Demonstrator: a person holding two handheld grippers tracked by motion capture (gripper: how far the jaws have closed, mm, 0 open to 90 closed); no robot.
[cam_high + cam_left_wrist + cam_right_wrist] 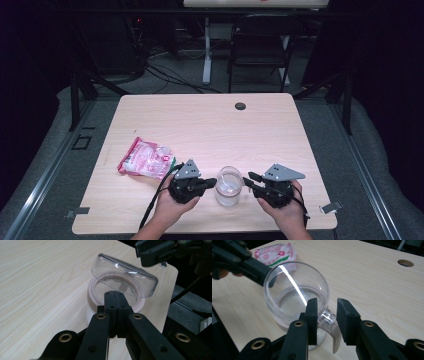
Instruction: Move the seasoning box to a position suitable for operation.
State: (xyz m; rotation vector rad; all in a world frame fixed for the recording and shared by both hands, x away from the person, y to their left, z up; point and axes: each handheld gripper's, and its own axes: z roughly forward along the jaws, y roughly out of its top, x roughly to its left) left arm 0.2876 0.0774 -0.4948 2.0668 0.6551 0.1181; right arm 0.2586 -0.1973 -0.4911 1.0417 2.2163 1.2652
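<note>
Clear glass jar [228, 187] stands near table's [210, 120] front edge, hinged lid [124, 276] tilted open. My left gripper [115, 293]: jaws shut, empty, at jar rim. My right gripper [327, 311]: jaws apart w/ lid latch [326, 317] between.

Light wood table [210, 125], not much on it

A clear glass jar [228, 192] with its hinged lid tipped open stands near the front edge, about the middle. A pink and white plastic packet [146, 158] lies flat off to the left of it, a bit further back. There's a round dark cable hole [240, 106] near the far edge
</note>
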